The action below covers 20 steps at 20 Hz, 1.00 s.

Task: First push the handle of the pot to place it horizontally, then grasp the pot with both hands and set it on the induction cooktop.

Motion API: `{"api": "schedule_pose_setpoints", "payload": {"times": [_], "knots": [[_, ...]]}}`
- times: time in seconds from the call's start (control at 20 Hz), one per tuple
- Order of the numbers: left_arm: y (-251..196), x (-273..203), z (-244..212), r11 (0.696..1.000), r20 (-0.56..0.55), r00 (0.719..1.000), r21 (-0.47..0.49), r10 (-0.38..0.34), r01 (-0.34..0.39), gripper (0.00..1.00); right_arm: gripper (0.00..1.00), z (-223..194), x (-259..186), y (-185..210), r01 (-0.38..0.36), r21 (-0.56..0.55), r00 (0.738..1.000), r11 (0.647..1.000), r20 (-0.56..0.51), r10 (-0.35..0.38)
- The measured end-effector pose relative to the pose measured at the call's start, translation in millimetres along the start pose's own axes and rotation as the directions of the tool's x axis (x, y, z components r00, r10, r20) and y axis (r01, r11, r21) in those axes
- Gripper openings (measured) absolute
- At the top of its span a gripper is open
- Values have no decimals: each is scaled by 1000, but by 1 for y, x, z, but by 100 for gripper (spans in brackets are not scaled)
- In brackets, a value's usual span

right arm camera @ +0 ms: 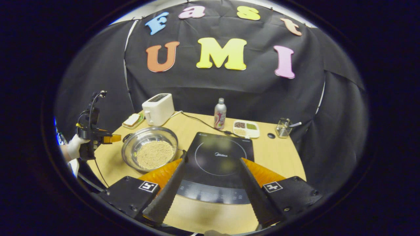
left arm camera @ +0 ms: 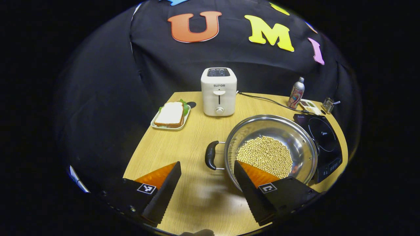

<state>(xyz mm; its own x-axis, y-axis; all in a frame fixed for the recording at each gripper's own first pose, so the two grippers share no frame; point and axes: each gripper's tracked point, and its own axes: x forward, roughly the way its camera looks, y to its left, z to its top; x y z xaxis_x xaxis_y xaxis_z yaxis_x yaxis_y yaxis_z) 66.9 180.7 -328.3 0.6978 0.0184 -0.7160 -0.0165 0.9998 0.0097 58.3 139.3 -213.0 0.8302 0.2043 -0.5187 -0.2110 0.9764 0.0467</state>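
A steel pot [left arm camera: 297, 137] holding pale beans stands on the wooden table [left arm camera: 183, 147], its black handle [left arm camera: 210, 155] pointing toward my left gripper [left arm camera: 206, 165]. That gripper is open, held just in front of the handle with nothing between its fingers. The black induction cooktop [left arm camera: 323, 141] lies right beside the pot. In the right gripper view the pot [right arm camera: 131, 146] sits left of the cooktop [right arm camera: 220, 157], and my right gripper [right arm camera: 211, 162] hovers open above the cooktop's front edge. The left gripper [right arm camera: 115, 138], held by a gloved hand [right arm camera: 73, 147], is at the pot's far left.
A white toaster [left arm camera: 219, 91] with a cord stands at the back, a plate with a sandwich [left arm camera: 170, 114] to its left. A metal bottle [left arm camera: 296, 93], a divided snack tray [right arm camera: 246, 128] and a small glass [right arm camera: 283, 127] line the table's far edge.
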Motion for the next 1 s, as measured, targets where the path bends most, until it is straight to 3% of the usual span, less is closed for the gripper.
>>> {"api": "schedule_pose_setpoints", "payload": {"times": [0.4, 0.45, 0.5, 0.55, 0.65, 0.7, 0.75, 0.8, 0.85, 0.9, 0.95, 1.0], "knots": [[-12, 43, 9, 997, -47, 998, 63, -46, 49, 97, 99, -18, 104, 85, -120, 85, 978, 989, -158, 133], [-12, 49, 10, 996, -51, 998, 69, -44, 48, 97, 99, -26, 118, 92, -118, 97, 972, 988, -191, 135], [-13, 57, 10, 996, -59, 997, 73, -47, 51, 98, 93, -33, 131, 97, -112, 110, 968, 988, -214, 134], [-14, 63, 10, 996, -68, 996, 76, -49, 55, 97, 97, -37, 145, 99, -98, 134, 967, 986, -223, 127], [-18, 78, 8, 994, -86, 995, 84, -59, 66, 97, 96, -45, 167, 102, -78, 154, 959, 985, -257, 116], [-19, 85, 8, 994, -92, 994, 88, -57, 65, 97, 92, -49, 179, 100, -64, 155, 956, 986, -274, 105], [-20, 92, 6, 994, -105, 993, 85, -60, 69, 97, 96, -52, 186, 99, -47, 155, 952, 987, -292, 91], [-23, 97, 4, 994, -116, 991, 79, -66, 75, 97, 91, -54, 194, 99, -37, 157, 951, 987, -299, 84], [-23, 101, 1, 994, -131, 989, 78, -63, 74, 97, 95, -57, 200, 97, -22, 151, 946, 988, -316, 70], [-24, 104, -1, 994, -141, 988, 79, -60, 72, 97, 89, -61, 203, 99, -19, 156, 941, 988, -330, 70], [-23, 108, -3, 995, -146, 988, 83, -50, 63, 97, 94, -66, 208, 98, -13, 161, 937, 987, -344, 69], [-22, 112, -5, 995, -155, 987, 84, -48, 62, 97, 84, -69, 204, 96, -2, 165, 933, 986, -354, 62]]}}
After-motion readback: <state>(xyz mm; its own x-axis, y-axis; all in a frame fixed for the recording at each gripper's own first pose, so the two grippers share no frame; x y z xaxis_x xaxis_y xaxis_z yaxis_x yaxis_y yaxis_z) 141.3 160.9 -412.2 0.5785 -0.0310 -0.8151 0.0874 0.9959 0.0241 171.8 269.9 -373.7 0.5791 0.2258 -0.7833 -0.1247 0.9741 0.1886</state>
